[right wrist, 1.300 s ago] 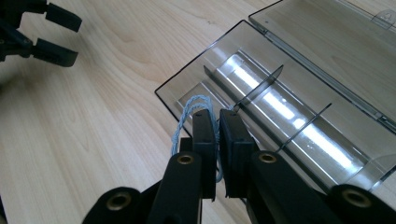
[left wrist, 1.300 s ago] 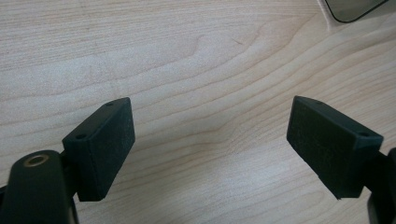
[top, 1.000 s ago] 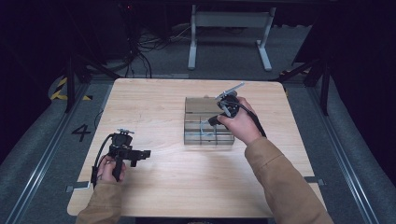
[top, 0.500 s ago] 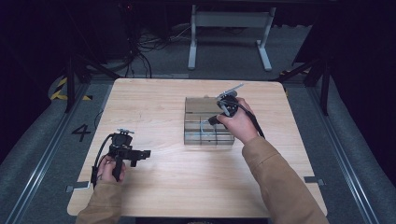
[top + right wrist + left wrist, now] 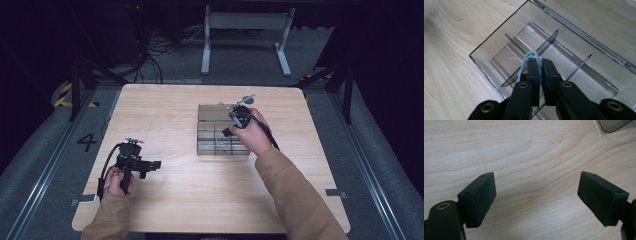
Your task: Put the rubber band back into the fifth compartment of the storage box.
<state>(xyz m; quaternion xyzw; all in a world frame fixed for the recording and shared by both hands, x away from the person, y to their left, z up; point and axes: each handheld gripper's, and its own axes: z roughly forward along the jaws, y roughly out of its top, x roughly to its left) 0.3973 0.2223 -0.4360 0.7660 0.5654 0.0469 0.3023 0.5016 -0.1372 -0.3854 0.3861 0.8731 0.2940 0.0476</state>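
Note:
A clear plastic box [image 5: 210,148] with several compartments lies open on the wooden table [image 5: 165,115], right of centre. My right gripper [image 5: 224,133] points down into it, shut on a small loop of pale blue-grey cord [image 5: 528,59]. The cord sticks out past the right gripper's tips [image 5: 540,60], above a compartment at the corner of the box [image 5: 489,43] beside a thin divider [image 5: 549,40]. My left gripper [image 5: 153,165] rests low over the table at the front left, held by a hand. In its own view the left gripper [image 5: 536,188] stands open over bare wood.
The box's lid [image 5: 214,111] lies flat behind the compartments. A tinted clear corner [image 5: 614,123] shows at the top right of the left gripper view. Dark floor, cables and a metal stand [image 5: 245,30] lie beyond the table's far edge.
My right gripper has sunk slightly toward the box with the cord still in it. The left hand has stayed in place.

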